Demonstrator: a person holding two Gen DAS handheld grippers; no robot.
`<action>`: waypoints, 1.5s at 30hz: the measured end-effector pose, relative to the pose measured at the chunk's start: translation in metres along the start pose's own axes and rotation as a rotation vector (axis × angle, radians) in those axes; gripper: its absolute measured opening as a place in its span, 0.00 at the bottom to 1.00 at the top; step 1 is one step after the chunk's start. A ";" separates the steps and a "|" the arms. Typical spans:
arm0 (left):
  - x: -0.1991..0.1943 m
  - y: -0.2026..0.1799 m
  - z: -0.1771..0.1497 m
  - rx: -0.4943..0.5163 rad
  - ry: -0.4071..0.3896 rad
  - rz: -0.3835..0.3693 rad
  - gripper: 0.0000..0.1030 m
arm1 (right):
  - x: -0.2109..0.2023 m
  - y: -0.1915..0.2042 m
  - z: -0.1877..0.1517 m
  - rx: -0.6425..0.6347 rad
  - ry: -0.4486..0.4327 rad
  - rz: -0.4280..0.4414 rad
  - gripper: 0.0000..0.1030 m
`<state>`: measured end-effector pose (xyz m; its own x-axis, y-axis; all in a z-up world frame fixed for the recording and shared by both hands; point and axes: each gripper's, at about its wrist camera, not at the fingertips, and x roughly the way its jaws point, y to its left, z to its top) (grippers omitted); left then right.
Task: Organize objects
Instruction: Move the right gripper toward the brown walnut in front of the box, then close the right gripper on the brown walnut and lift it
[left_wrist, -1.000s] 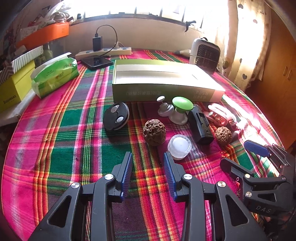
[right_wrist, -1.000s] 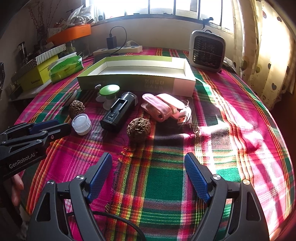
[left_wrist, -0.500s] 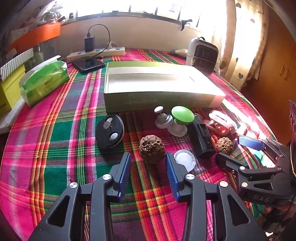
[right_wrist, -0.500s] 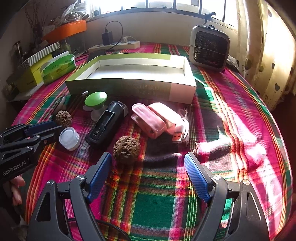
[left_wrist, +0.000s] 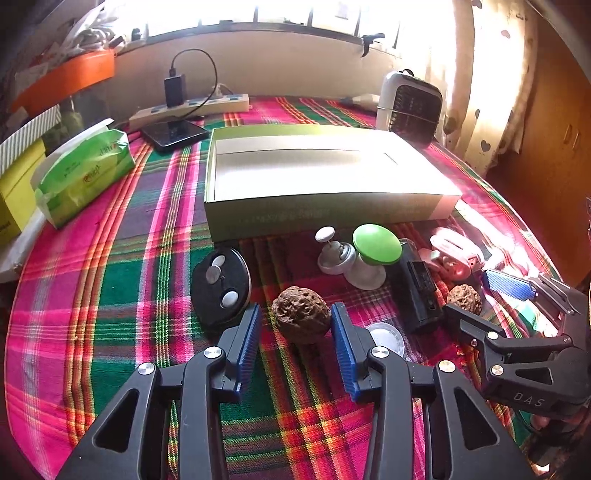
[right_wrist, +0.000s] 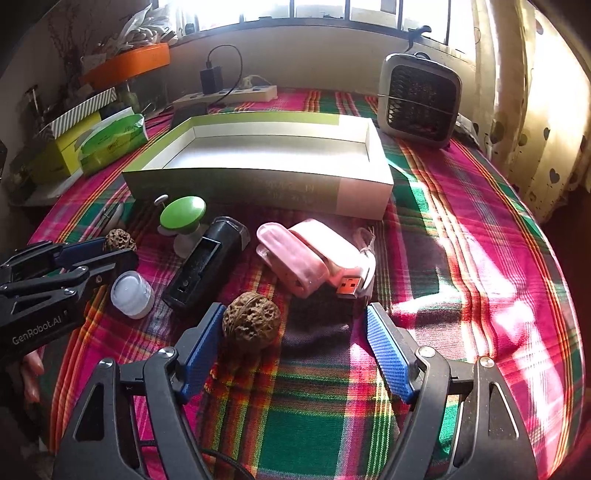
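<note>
An open green and white box (left_wrist: 317, 173) (right_wrist: 258, 162) stands on the plaid tablecloth. In front of it lie a black round case (left_wrist: 221, 286), a green-capped white knob (left_wrist: 373, 254) (right_wrist: 183, 218), a black charger (left_wrist: 417, 291) (right_wrist: 207, 269), a pink USB device (right_wrist: 314, 254), a small white jar (right_wrist: 132, 290) and two walnuts. My left gripper (left_wrist: 295, 332) is open with the left walnut (left_wrist: 301, 314) between its jaws, a gap on each side. My right gripper (right_wrist: 295, 343) is open wide around the right walnut (right_wrist: 251, 323), which is close to its left finger.
A green tissue pack (left_wrist: 85, 173), yellow boxes, a phone (left_wrist: 173, 133) and a power strip (left_wrist: 199, 107) lie at the back left. A small fan heater (right_wrist: 419, 99) stands at the back right. A curtain hangs on the right.
Both grippers have moved forward and down. Each walnut, earlier ahead of the fingertips, now lies between the jaws. Both grippers stay open.
</note>
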<state>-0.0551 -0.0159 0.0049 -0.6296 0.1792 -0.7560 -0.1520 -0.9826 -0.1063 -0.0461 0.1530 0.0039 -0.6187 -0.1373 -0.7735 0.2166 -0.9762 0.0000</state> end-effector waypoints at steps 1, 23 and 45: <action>0.000 0.000 0.000 0.002 0.001 0.002 0.36 | 0.000 0.000 0.000 0.000 -0.002 0.001 0.72; 0.002 -0.002 0.005 0.001 0.004 -0.011 0.29 | -0.007 -0.008 -0.002 0.023 -0.025 -0.004 0.36; -0.012 -0.008 0.016 0.015 -0.042 -0.013 0.29 | -0.021 -0.015 0.003 0.030 -0.061 0.029 0.30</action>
<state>-0.0581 -0.0096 0.0248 -0.6593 0.1936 -0.7265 -0.1712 -0.9795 -0.1057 -0.0388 0.1699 0.0221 -0.6575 -0.1749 -0.7329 0.2134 -0.9761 0.0414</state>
